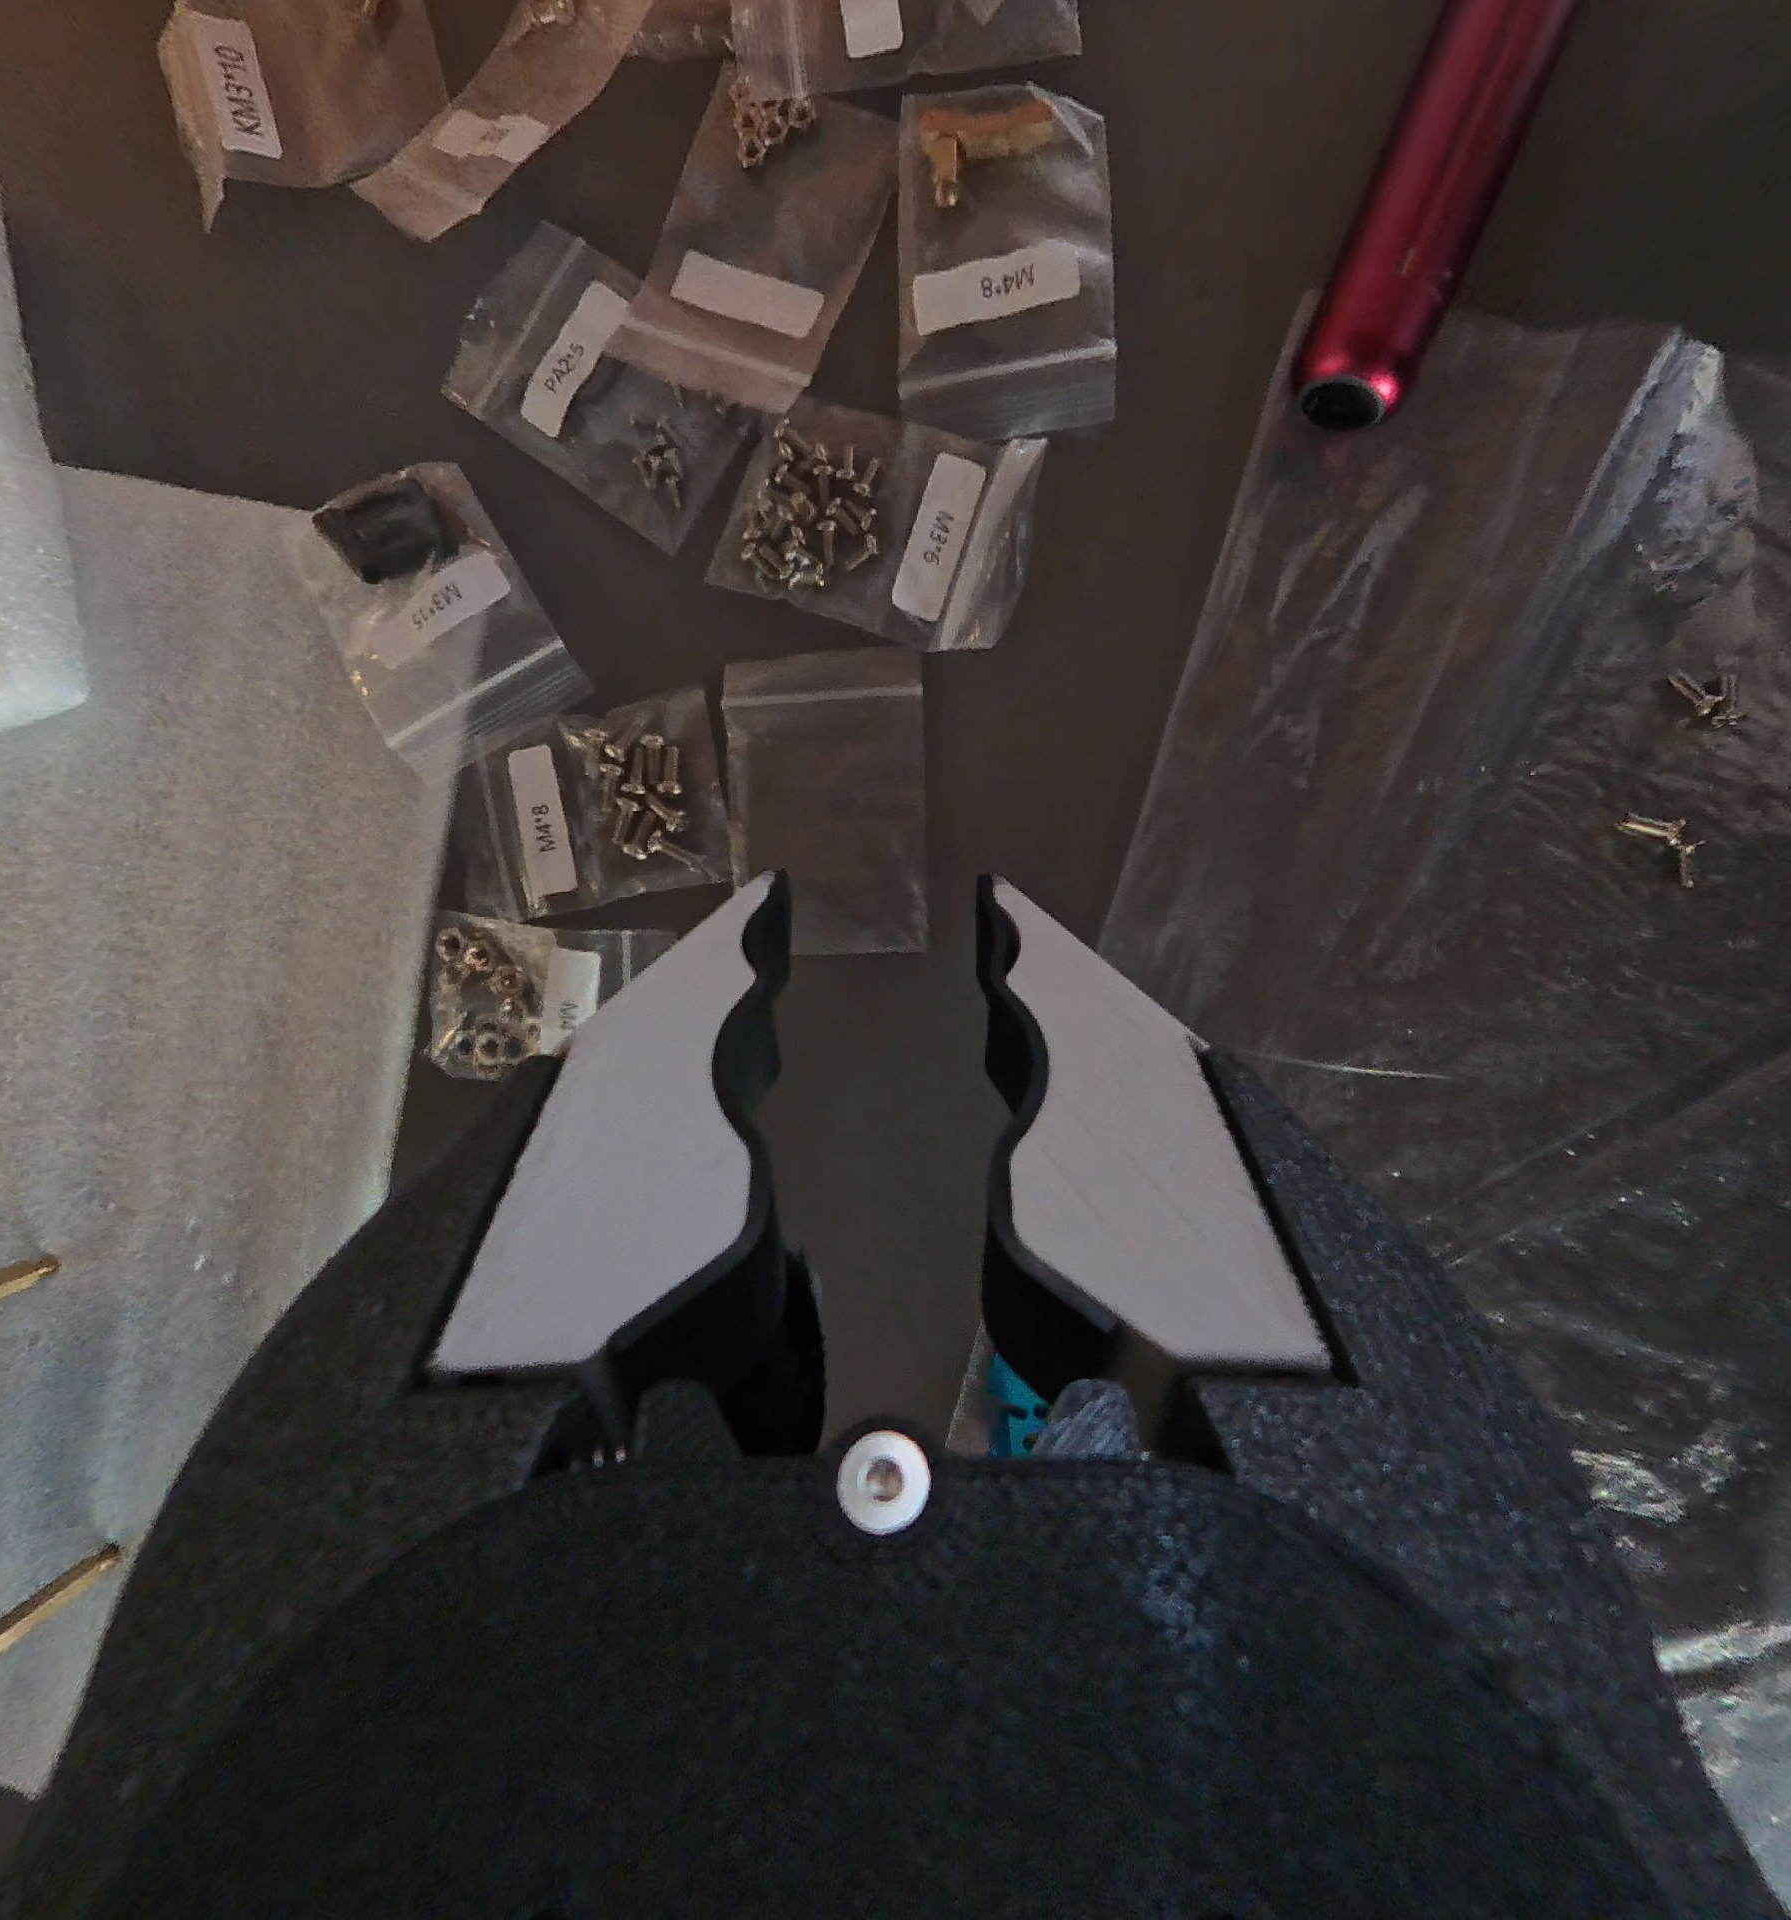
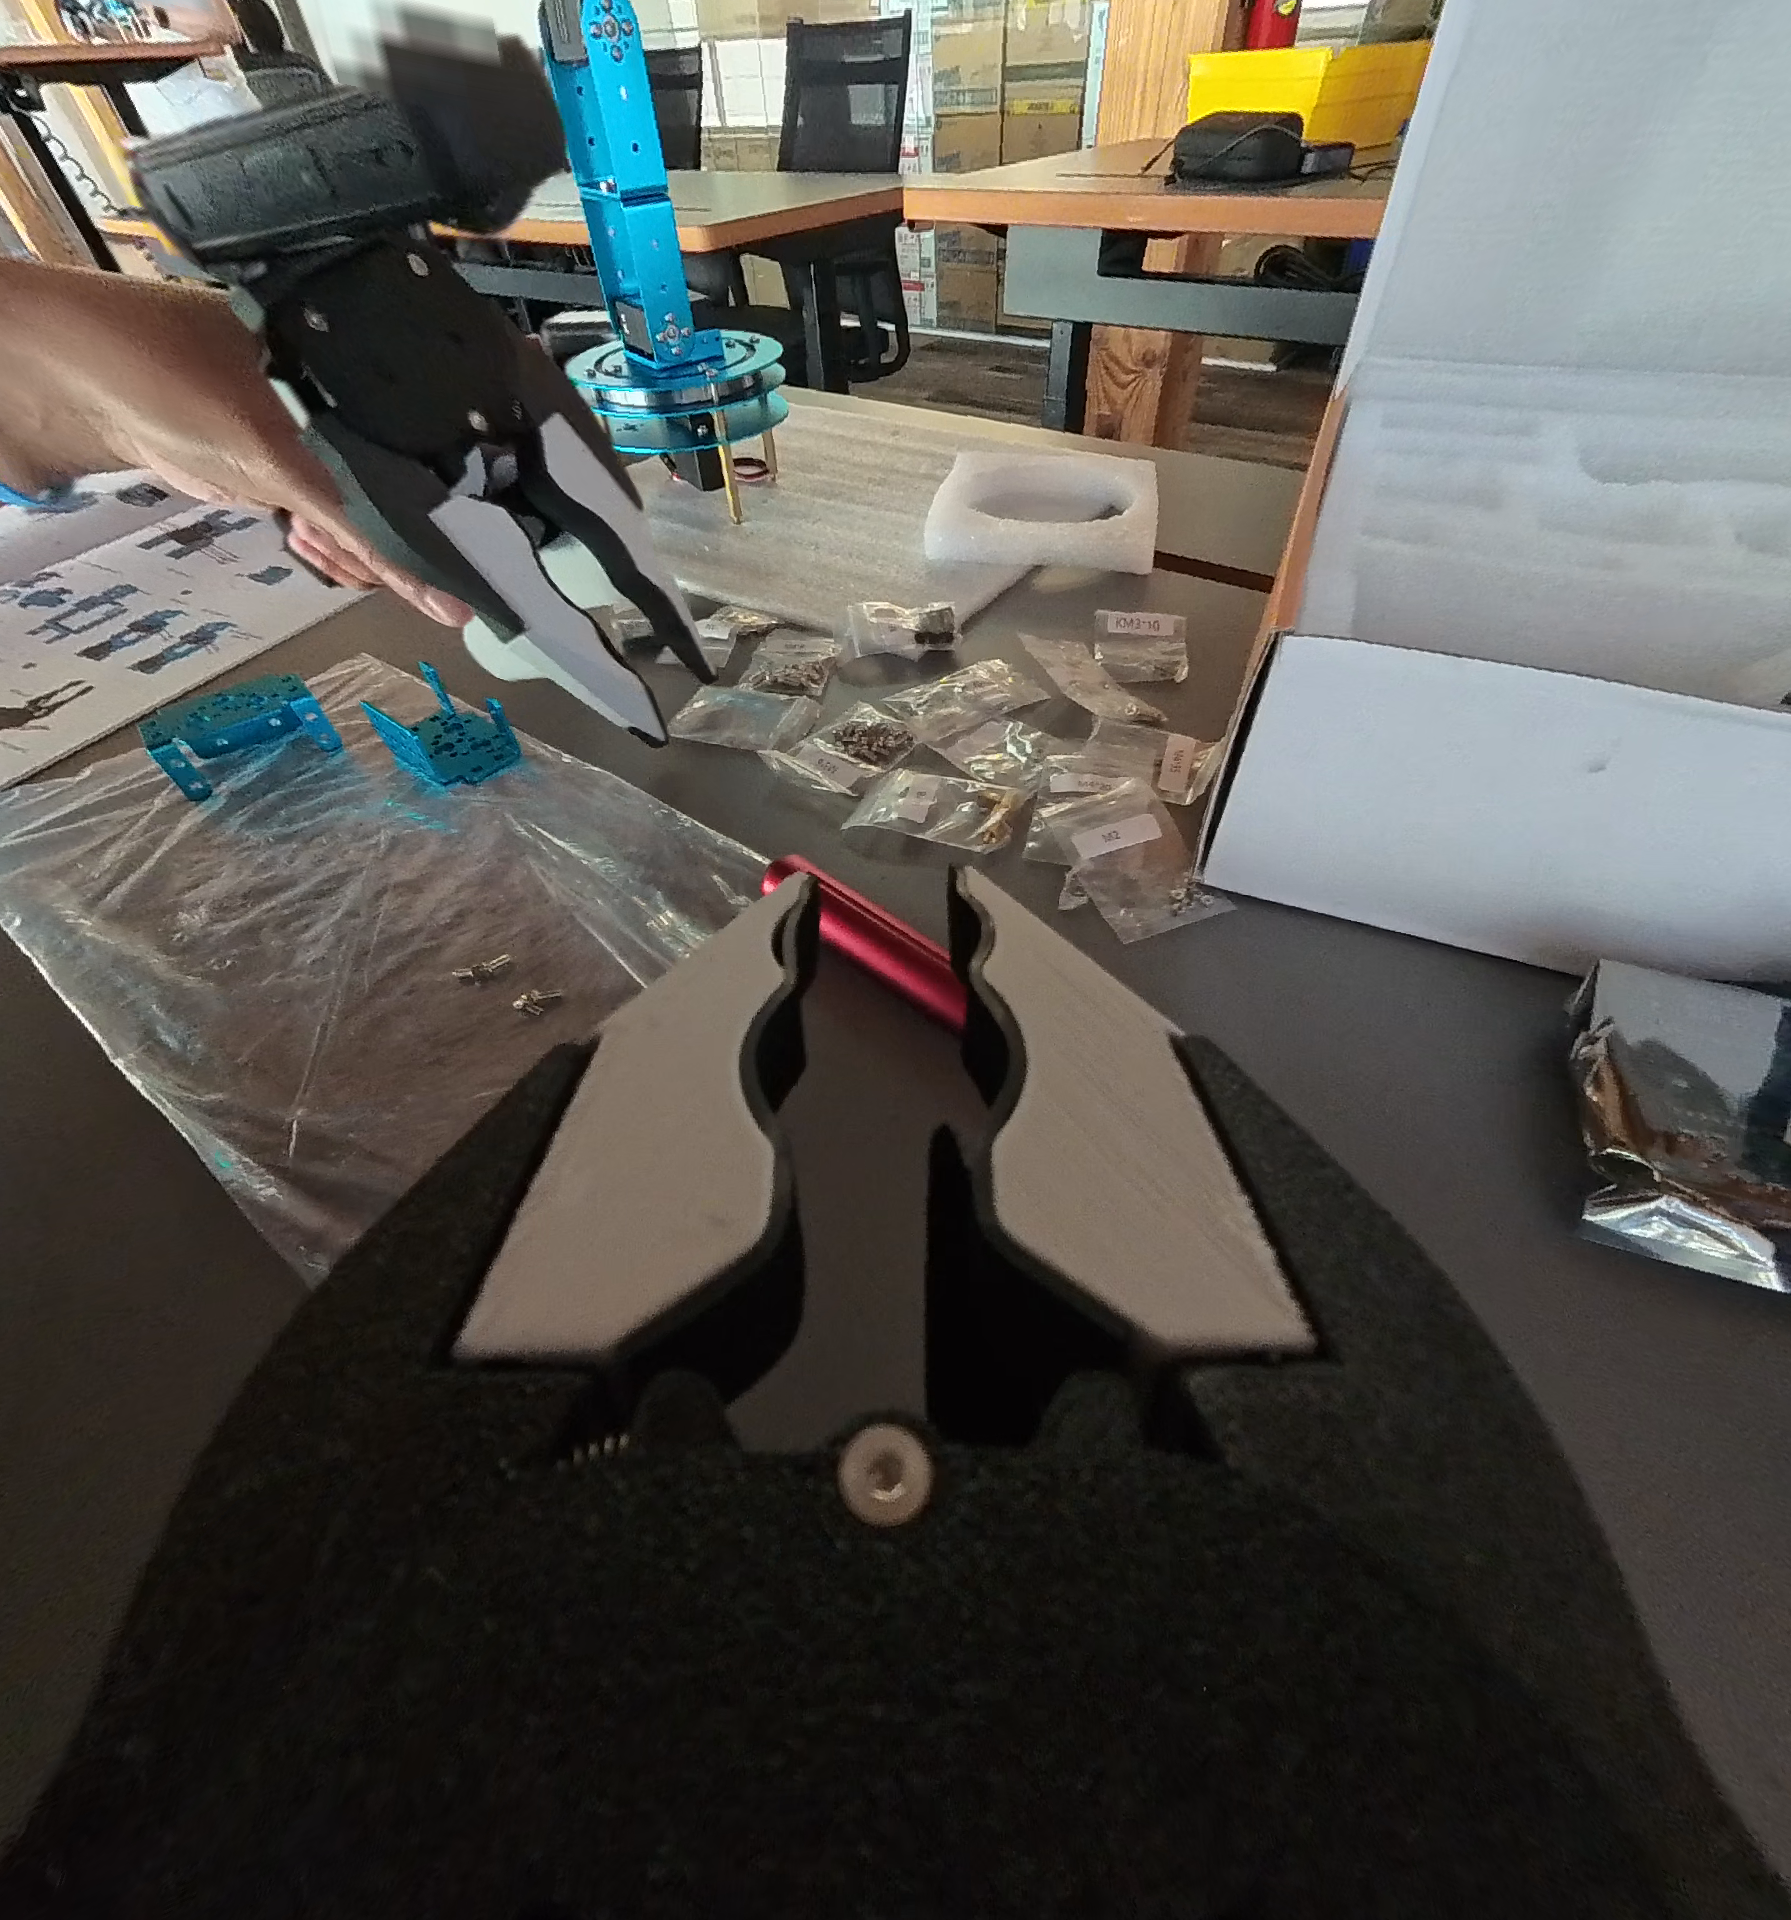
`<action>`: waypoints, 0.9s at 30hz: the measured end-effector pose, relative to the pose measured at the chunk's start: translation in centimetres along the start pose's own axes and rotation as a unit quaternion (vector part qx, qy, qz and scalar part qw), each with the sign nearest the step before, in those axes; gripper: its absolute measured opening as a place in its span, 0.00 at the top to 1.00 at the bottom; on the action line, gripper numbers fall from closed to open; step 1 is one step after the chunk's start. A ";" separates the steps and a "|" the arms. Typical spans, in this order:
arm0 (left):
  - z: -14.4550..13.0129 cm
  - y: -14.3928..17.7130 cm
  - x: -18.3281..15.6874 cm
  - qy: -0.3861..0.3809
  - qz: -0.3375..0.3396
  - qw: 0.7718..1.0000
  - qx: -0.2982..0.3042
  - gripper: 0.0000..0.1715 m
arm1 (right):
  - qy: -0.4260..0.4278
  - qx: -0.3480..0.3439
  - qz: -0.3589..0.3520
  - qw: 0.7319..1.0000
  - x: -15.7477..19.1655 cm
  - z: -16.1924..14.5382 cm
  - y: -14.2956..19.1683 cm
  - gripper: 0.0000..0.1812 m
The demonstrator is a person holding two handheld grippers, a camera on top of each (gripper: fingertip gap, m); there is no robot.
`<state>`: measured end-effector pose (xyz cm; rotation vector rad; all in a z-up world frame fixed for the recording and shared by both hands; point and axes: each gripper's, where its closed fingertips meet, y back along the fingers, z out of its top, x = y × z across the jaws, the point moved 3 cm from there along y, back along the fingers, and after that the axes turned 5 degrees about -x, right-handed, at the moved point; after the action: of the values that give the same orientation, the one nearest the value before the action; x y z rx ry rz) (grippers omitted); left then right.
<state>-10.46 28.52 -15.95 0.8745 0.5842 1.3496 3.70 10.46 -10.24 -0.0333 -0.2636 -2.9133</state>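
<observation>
In the left wrist view, the left gripper (image 1: 883, 894) hung spread and empty just above an empty clear bag (image 1: 826, 800), beside bags of screws unreadable elsewhere. In the right wrist view alone, two blue brackets (image 2: 236, 727) lay left of the red tube (image 2: 886, 951); the right gripper (image 2: 880, 894), spread, straddled that tube without pinching.

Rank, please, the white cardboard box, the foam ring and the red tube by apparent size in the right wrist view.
1. White cardboard box, by far the largest.
2. Foam ring.
3. Red tube: partly hidden behind the right tool, so this ranking against the ring is unsure.
</observation>
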 end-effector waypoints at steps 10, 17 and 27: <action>-0.4 -0.4 -0.7 0.021 -0.036 0.999 -0.004 0.79 | -0.002 0.006 0.003 1.000 0.0 -0.2 -0.1 0.87; 1.7 0.0 0.5 -0.002 -0.018 0.999 -0.026 0.79 | -0.001 0.010 0.005 1.000 0.1 -0.3 -0.2 0.88; 8.5 -4.9 2.3 -0.015 -0.063 0.996 -0.054 0.73 | 0.002 0.013 -0.005 1.000 -0.2 -0.4 -0.1 0.88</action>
<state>-0.44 29.07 -14.85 0.7565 0.5311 1.2401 3.86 10.55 -10.68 -0.0218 -0.3027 -2.9181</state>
